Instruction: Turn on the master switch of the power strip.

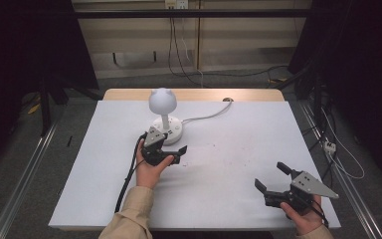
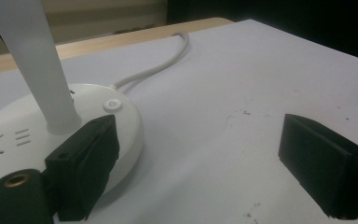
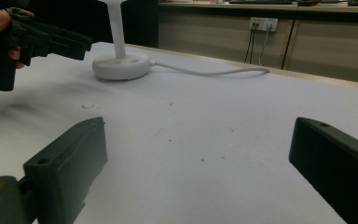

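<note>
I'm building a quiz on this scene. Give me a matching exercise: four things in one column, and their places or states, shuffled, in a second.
Things
1. lamp
2. lamp cable
3. left gripper
4. right gripper

Places or states
A. open, at the table's near right corner
B. runs to a hole at the table's far edge
C. stands upright on a round white base
D. open, one jaw beside the lamp base

Pairs: 1-C, 2-B, 3-D, 4-A

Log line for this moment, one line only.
left gripper: open, at lamp base | right gripper: open, empty, near table edge | lamp: upright | cord: trailing back
</note>
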The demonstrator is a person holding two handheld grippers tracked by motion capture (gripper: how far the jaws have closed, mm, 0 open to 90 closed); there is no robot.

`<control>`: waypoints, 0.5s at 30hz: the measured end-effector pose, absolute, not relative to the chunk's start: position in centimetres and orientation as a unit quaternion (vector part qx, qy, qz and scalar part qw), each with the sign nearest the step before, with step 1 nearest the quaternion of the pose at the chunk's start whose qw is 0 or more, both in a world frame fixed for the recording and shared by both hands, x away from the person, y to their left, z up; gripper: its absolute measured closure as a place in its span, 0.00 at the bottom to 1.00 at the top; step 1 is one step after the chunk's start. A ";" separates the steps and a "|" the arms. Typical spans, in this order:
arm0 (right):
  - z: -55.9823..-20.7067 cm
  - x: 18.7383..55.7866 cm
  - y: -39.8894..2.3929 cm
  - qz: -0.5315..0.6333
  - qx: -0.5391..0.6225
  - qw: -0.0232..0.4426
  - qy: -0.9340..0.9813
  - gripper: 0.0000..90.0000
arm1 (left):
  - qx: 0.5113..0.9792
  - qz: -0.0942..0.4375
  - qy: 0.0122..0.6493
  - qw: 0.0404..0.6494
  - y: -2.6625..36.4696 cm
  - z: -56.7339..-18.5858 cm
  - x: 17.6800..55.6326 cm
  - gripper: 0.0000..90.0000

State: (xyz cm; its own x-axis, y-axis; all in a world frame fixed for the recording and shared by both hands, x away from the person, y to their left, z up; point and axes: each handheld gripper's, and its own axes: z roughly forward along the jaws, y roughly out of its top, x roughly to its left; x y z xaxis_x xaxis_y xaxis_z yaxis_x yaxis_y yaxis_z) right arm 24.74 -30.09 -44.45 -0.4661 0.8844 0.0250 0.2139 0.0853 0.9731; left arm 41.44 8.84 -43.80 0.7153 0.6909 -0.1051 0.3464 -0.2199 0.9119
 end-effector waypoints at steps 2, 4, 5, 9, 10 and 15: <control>-44.4 24.7 -30.1 0.537 0.411 0.313 0.667 0.04 | 0.763 0.166 0.341 0.523 8.8 -43.8 41.5 0.17; -44.4 24.7 -30.1 0.537 0.411 0.313 0.667 0.04 | 0.764 0.170 0.346 0.518 8.7 -43.9 41.9 0.17; -44.4 24.7 -30.1 0.537 0.412 0.313 0.666 0.04 | 0.764 0.170 0.347 0.516 8.6 -43.9 42.0 0.18; -44.4 24.7 -30.1 0.538 0.410 0.313 0.667 0.04 | 0.764 0.173 0.349 0.515 8.4 -43.8 42.3 0.21; -44.4 24.7 -30.1 0.538 0.410 0.313 0.667 0.04 | 0.764 0.175 0.348 0.515 8.3 -43.8 42.4 0.22; -44.4 24.7 -30.1 0.537 0.410 0.313 0.667 0.04 | 0.765 0.178 0.348 0.512 8.1 -43.8 42.7 0.27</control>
State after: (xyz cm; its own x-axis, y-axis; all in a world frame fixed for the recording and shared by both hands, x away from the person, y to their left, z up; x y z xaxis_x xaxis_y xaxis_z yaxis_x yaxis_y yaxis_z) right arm 24.71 -30.08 -44.41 -0.4676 0.8836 0.0222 0.2107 0.0871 0.9737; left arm 42.73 8.08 -43.82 0.6946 0.7144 -0.0846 0.3503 -0.2331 0.9072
